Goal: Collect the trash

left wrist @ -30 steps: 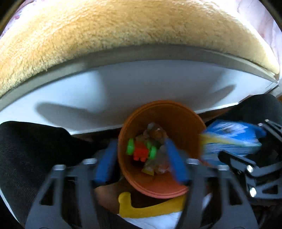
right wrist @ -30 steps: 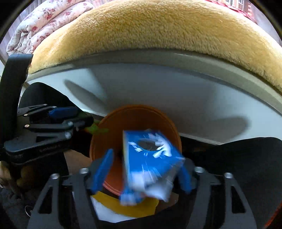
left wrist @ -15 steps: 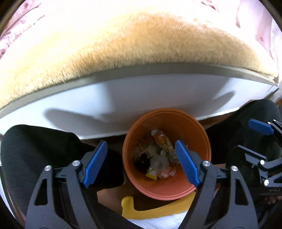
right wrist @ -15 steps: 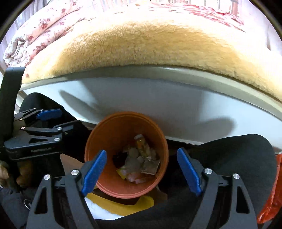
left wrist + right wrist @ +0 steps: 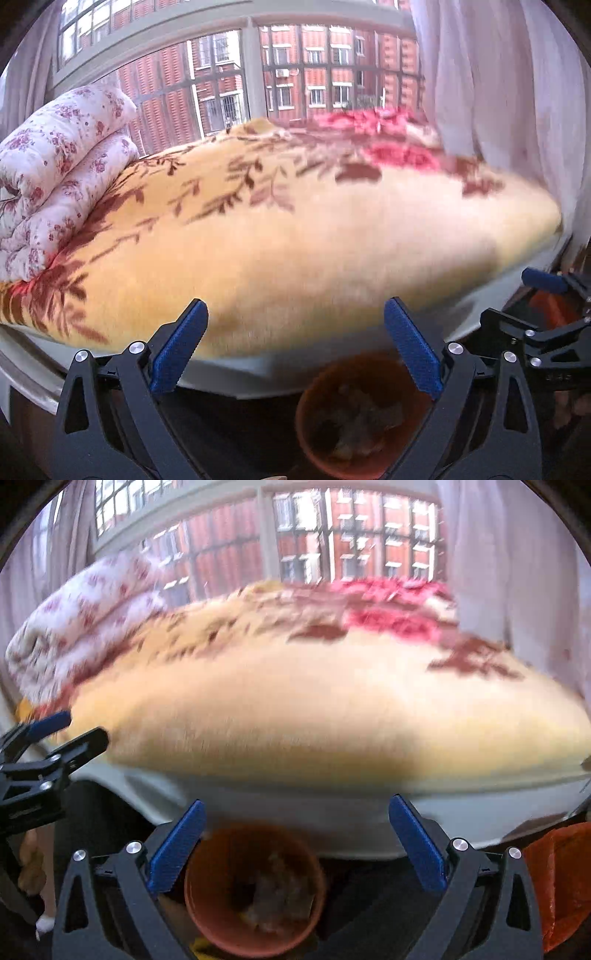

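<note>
Bedroom: a bed under a plush yellow floral blanket (image 5: 295, 236) fills my view, brick flats outside. The round orange plastic waste bin (image 5: 255, 890), trash inside, sits below the bed edge. Left hand-held gripper (image 5: 295, 349) and right hand-held gripper (image 5: 297, 843) have just been opening, nothing between them. Risk: heavy blur (both views) could make me clip the bin and tip it.

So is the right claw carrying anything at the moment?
No. The right claw stands wide open with nothing between its blue pads, and the orange bin of trash sits below it.
</note>
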`<act>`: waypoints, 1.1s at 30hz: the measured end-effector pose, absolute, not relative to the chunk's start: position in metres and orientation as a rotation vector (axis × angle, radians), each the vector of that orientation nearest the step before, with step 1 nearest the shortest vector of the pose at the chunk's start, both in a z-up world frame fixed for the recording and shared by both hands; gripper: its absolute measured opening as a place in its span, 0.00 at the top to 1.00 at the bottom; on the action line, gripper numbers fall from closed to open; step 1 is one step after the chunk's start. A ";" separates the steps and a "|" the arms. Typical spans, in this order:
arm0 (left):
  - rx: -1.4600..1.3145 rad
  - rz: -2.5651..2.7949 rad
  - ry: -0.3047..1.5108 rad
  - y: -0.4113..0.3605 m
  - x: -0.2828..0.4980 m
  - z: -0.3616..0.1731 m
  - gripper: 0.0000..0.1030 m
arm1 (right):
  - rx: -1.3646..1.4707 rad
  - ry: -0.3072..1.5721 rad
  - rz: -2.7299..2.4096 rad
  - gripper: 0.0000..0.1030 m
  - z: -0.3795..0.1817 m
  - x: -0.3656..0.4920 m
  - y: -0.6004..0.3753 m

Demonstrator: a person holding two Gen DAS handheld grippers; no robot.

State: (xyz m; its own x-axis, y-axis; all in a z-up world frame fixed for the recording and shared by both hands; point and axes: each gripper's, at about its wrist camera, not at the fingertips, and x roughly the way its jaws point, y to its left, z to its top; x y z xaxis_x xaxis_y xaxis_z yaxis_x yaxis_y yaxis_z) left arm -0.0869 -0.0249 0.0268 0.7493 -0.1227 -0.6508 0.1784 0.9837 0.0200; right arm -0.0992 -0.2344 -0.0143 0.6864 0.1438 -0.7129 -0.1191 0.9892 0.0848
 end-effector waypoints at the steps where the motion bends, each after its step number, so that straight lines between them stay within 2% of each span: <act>1: 0.067 -0.169 0.703 -0.023 -0.083 0.032 0.09 | 0.037 0.778 0.128 0.05 -0.004 -0.094 -0.235; 11: 0.003 -0.150 0.722 -0.017 -0.047 0.044 0.09 | 0.045 0.676 0.102 0.05 0.043 -0.071 -0.234; 33: -0.046 -0.106 0.768 0.000 -0.007 0.024 0.09 | 0.039 0.712 0.113 0.05 0.025 -0.044 -0.223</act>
State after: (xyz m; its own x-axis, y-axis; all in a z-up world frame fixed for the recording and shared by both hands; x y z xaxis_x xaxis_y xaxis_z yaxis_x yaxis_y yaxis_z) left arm -0.0075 -0.0004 0.0237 0.7144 -0.1120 -0.6907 0.0787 0.9937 -0.0797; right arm -0.0442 -0.2230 0.0255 0.7514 0.1164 -0.6495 -0.0899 0.9932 0.0740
